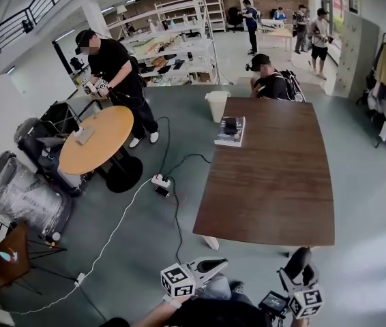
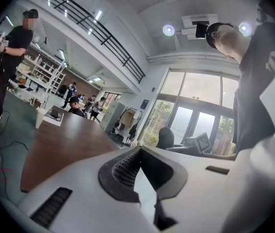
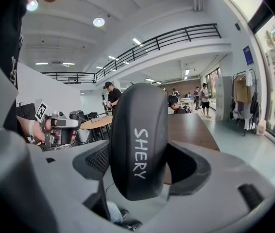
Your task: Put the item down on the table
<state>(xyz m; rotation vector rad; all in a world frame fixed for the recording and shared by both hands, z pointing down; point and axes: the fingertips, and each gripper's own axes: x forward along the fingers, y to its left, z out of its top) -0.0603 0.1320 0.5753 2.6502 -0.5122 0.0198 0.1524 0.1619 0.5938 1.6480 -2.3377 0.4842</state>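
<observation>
My right gripper [image 3: 145, 168] is shut on a black oval case [image 3: 138, 140] printed "SHERY", which stands upright between the jaws. In the head view this gripper [image 1: 301, 276] holds the case [image 1: 298, 259] in the air just off the near edge of the long brown table [image 1: 275, 176]. The tabletop [image 3: 192, 126] stretches away behind the case. My left gripper [image 1: 215, 265] hovers over the floor, left of the table's near corner. Its jaws [image 2: 140, 165] are shut with nothing in them, and the table [image 2: 55, 147] lies to its left.
A stack of books [image 1: 230, 131] lies at the table's far left corner, with a white bin [image 1: 217, 105] behind it. A person sits at the far end [image 1: 269, 80]. A round wooden table [image 1: 97, 139], a standing person [image 1: 114, 70], and a power strip [image 1: 160, 180] with cables are at left.
</observation>
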